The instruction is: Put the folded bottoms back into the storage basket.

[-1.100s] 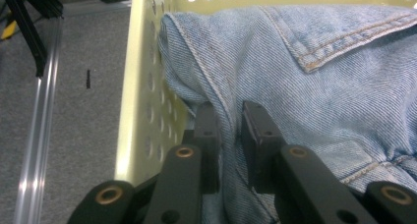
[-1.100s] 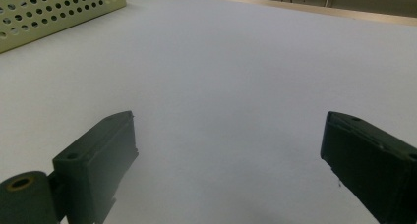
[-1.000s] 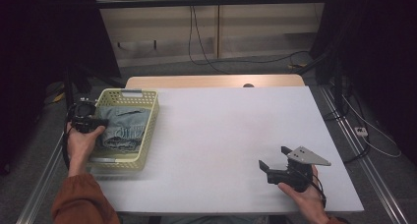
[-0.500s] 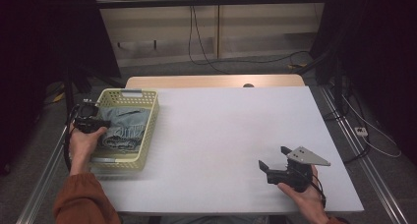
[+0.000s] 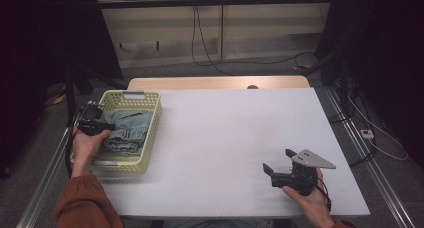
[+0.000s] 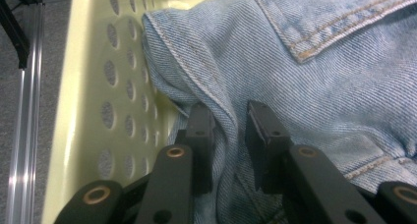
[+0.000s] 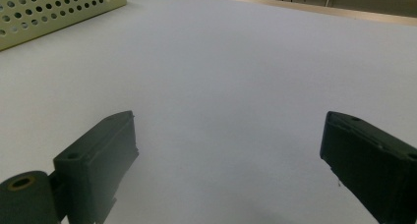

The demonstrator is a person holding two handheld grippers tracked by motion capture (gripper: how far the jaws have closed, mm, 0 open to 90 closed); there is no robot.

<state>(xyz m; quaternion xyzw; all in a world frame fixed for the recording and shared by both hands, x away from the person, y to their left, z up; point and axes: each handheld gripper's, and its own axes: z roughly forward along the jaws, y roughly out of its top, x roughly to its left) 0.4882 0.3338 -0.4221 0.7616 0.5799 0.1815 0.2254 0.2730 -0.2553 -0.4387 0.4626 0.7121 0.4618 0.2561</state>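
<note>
My left gripper (image 6: 228, 135) is pinching a fold of one jeans (image 6: 314, 71) beside the basket (image 6: 93, 86) wall, jaws just easing apart; my right gripper (image 7: 228, 160) is hovering spread over open counter (image 7: 236, 62).

Reaching forward with the left hand (image 5: 86, 143), orange sleeve (image 5: 85, 208) trailing, left gripper (image 5: 92, 123) tipped downward. Just been easing those jaws apart, narrow gap only, pads pressing a denim fold (image 6: 226, 111) from both sides. Cradling the right gripper (image 5: 278, 160) low in the upturned right hand (image 5: 307, 198), held level, jaws spread wide around nothing.
</note>
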